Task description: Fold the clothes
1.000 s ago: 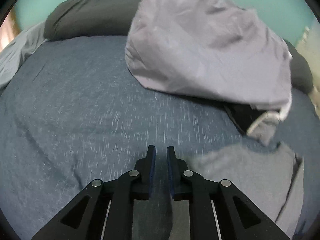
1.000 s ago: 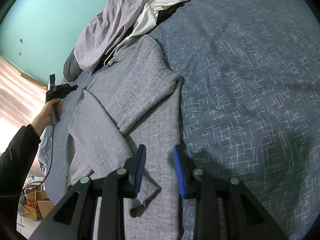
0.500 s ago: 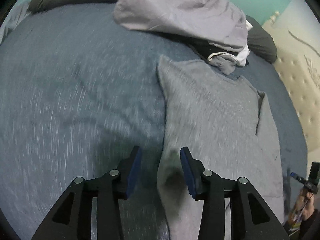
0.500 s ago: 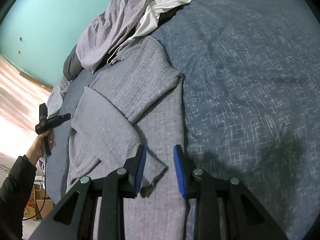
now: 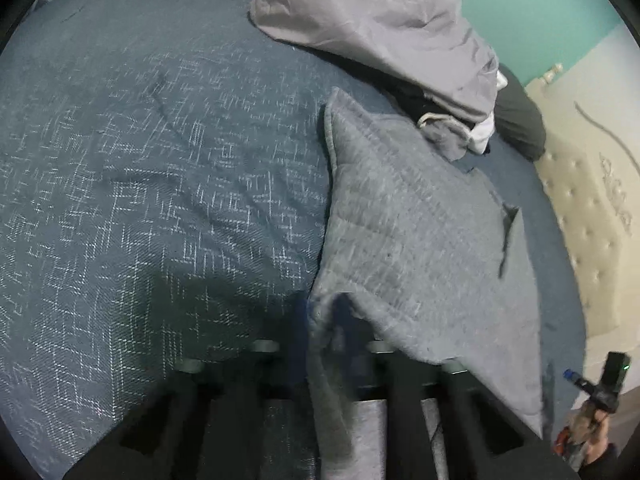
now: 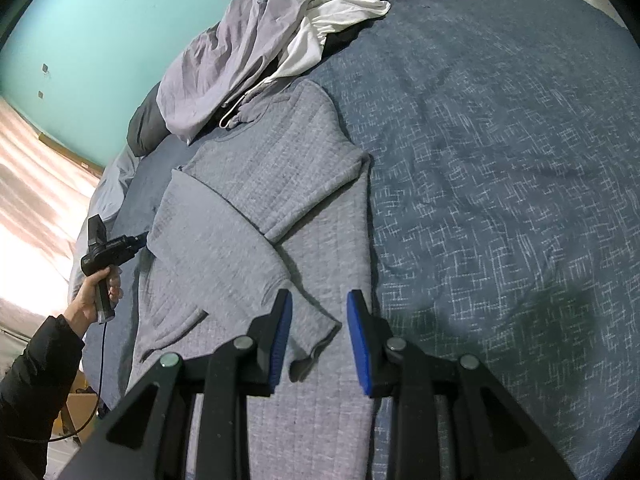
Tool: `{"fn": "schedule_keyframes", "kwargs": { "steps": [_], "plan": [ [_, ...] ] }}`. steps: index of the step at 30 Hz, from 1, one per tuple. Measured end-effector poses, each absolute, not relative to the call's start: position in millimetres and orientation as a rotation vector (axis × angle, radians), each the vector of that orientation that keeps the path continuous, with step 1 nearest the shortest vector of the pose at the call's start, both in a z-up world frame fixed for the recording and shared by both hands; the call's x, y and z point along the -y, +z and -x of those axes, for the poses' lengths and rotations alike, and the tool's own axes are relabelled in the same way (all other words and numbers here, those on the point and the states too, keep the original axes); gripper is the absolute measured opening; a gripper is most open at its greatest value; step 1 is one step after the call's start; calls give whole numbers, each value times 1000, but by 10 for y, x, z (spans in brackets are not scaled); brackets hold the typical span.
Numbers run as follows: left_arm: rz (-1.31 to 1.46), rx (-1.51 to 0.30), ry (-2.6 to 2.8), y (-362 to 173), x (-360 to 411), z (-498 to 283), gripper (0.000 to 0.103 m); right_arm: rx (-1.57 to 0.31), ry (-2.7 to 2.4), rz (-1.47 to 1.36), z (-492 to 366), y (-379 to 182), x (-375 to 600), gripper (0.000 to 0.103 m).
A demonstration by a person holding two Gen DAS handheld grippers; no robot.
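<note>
**Left gripper closing on the sweater's edge**

Grey quilted sweater (image 6: pixel 280 208) is lying flat on the blue bedspread (image 6: pixel 500 160), both sleeves already crossed over its front, with a heap of unfolded clothes (image 6: pixel 256 40) resting at its collar end. A moment ago the left gripper (image 5: pixel 324 320) was hovering over bare bedspread beside the garment; it has since been swinging across and down to the near side edge. Its jaws, which were parting wide half a second ago, are now closing, and a raised ridge of the grey fabric is standing between them, draping over the right-hand finger. Motion blur is hiding the pads, so whether they are already pressing is uncertain, though the lifted cloth suggests the pinch is taking hold.

Right gripper (image 6: pixel 318 332) is holding steady above the lower sleeve cuff, jaws part-way open with nothing between them, as they were a second ago. A person's hand (image 6: pixel 96 292) in a dark sleeve is carrying the left tool at the sweater's far side.

Judged from this, the sleeve stage is done and the body fold is beginning: the left side is being secured while the right is waiting for its own hold.
</note>
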State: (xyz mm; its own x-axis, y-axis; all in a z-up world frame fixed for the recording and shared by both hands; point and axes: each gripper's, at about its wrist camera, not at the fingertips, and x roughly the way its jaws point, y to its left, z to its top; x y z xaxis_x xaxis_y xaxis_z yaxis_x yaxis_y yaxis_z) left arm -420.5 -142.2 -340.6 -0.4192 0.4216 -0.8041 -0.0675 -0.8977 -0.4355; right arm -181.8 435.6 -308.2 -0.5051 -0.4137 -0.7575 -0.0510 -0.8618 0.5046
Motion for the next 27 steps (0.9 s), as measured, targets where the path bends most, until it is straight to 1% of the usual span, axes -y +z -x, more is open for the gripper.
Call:
{"fn": "schedule_keyframes", "kwargs": {
  "steps": [5, 6, 9, 12, 15, 19, 24, 27],
  "plan": [
    [1458, 491, 2432, -3329, 1571, 4107, 7, 699, -2445, -1432, 1823, -3098, -4337, 28],
    [1470, 479, 2451, -3338, 1610, 4100, 0, 697, -2444, -1433, 1826, -3103, -4332, 28],
    [1497, 540, 2491, -3385, 1789, 4065, 0, 710, -2439, -1435, 1832, -3119, -4324, 28],
    [1432, 573, 2476, -3292, 1825, 4028, 0, 692, -2444, -1427, 1831, -3094, -4299, 28],
    [1387, 515, 2461, -3146, 1676, 4071, 0, 684, -2449, -1433, 1841, -3087, -4303, 28],
    [1392, 371, 2426, -3087, 1294, 4202, 0, 705, -2450, -1434, 1853, -3083, -4297, 28],
    [1479, 221, 2395, -3261, 936, 4294, 0, 675, -2439, -1434, 1855, -3066, -4238, 28],
    [1594, 151, 2387, -3490, 968, 4276, 1, 690, -2436, -1432, 1854, -3084, -4255, 28]
  ]
}}
